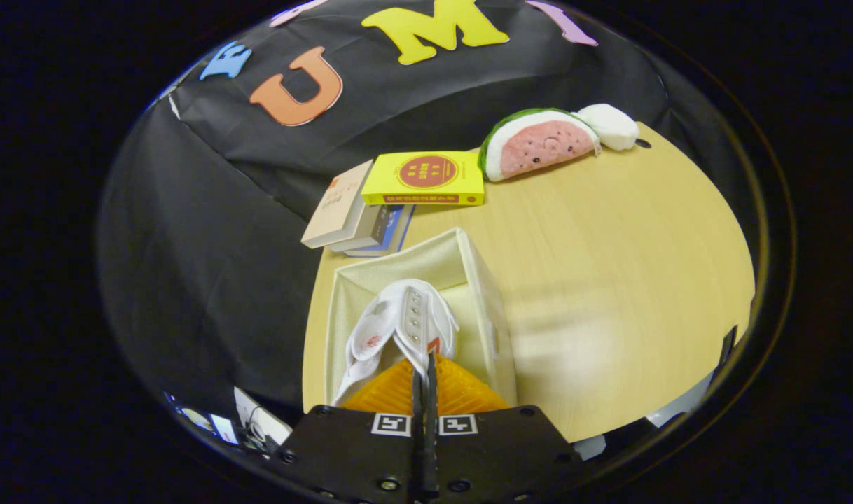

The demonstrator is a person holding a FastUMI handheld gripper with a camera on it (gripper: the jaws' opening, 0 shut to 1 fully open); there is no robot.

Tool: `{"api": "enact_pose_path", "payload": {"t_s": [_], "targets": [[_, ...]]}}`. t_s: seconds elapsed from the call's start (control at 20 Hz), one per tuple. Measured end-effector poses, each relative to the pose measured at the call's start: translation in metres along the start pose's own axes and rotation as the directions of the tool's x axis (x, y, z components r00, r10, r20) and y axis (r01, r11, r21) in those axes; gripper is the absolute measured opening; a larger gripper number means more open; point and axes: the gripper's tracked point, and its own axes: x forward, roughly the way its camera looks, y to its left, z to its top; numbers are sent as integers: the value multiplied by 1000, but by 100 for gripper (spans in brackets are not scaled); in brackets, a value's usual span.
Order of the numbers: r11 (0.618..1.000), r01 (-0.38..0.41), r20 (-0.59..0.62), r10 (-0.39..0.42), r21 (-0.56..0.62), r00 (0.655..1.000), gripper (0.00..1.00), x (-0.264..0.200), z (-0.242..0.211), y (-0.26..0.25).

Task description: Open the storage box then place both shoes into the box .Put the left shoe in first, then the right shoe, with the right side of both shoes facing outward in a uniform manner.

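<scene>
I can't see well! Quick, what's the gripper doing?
Gripper: fingers shut on the white shoe, holding it in the storage box.

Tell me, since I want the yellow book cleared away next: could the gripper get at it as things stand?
Probably not yet. The gripper is shut on a white shoe over the open box. The yellow book lies uncovered on the stack beyond the box, so the way looks free once the shoe is released.

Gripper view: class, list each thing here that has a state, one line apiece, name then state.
storage box: open, upright on the table.
white shoe: hanging toe-down inside the box, pinched at its edge.
gripper: fingers closed together on the shoe.
yellow book: closed, lying atop other books.
tan book: closed, tilted against the stack.
watermelon plush: resting on the table by the wall.
</scene>
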Motion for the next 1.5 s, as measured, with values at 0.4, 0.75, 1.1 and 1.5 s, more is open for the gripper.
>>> {"api": "enact_pose_path", "payload": {"t_s": [0.4,0.75,1.1,1.5], "targets": [[997,66,34,-68,51,997,10,26,-1,-14],[996,32,58,-28,-80,998,78,8,-8,0],[964,72,272,1,-257,962,91,-52,37,-7],[926,231,578,-16,-300,816,96,-170,102,-67]]}}
